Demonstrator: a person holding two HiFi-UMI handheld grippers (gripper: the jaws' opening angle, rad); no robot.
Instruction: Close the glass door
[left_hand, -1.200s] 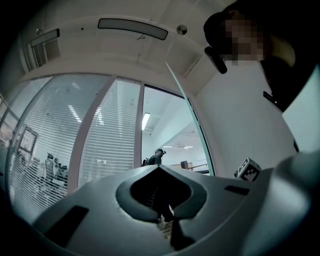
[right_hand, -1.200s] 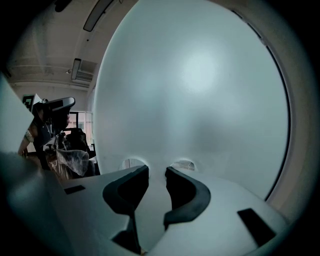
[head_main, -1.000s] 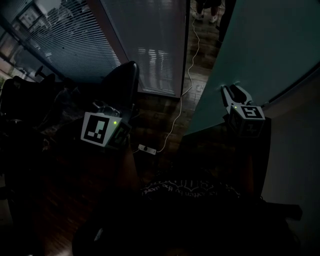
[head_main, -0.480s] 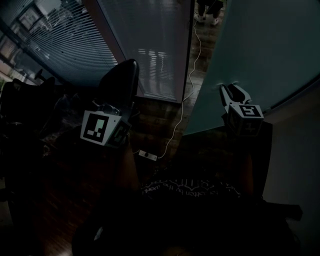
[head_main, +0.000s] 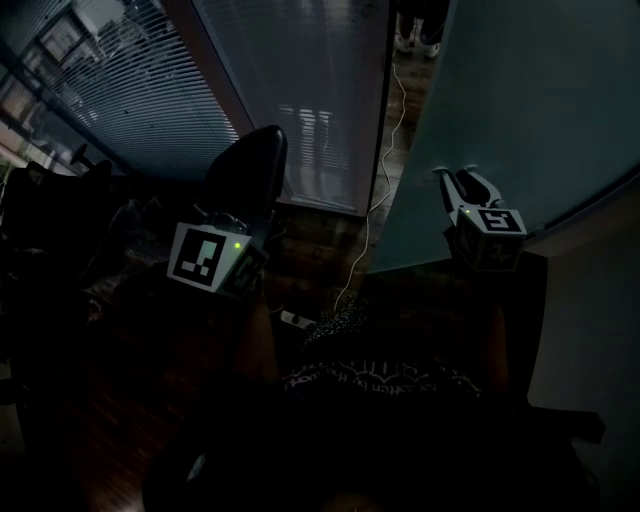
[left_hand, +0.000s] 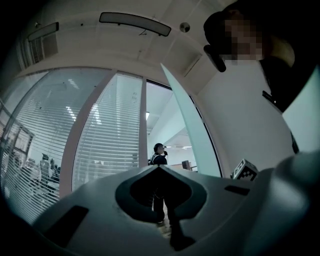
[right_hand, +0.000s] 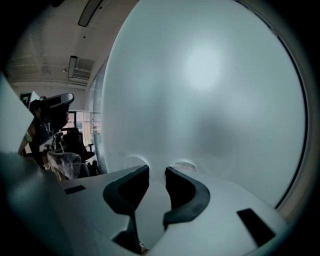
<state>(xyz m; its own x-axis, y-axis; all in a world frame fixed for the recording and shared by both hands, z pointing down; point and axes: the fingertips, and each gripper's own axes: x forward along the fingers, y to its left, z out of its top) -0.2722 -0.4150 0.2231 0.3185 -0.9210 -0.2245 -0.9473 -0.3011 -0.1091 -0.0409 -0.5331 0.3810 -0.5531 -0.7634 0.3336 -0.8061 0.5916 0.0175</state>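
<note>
Right claw parted against glass door, left claw closed

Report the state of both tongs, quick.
Left tongs: closed, holding nothing.
Right tongs: open, holding nothing, tips at the glass door.
</note>
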